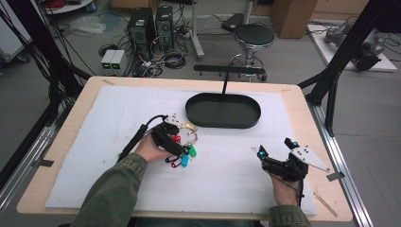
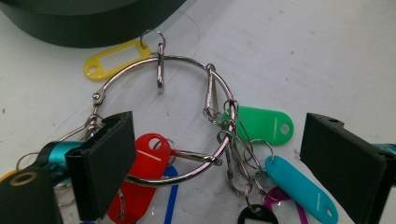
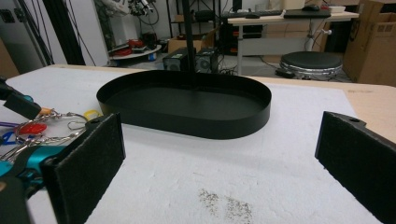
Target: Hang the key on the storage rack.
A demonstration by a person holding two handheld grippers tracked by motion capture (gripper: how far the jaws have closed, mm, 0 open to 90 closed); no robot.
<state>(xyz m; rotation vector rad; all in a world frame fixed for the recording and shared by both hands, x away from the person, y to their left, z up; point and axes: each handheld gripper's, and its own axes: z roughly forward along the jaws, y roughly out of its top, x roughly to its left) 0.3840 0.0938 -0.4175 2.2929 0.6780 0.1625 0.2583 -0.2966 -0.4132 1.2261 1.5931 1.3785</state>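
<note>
The left claw (image 2: 215, 158) stands released, jaws spread to either side of a steel key ring (image 2: 161, 119) lying flat on the counter (image 1: 118, 123); the pads do not press it yet. This looks like the grasp step: the next move calls for clamping the thin wire hoop squarely, since it may slip. Glossy plastic tags hang from it: yellow (image 2: 116, 58) at 11 o'clock, green (image 2: 264, 125) at 3, red (image 2: 147, 161) at 7. A matte black oval tray (image 1: 222, 111) sits beyond at 12. The right claw (image 1: 276, 150) rests released, well apart.
</note>
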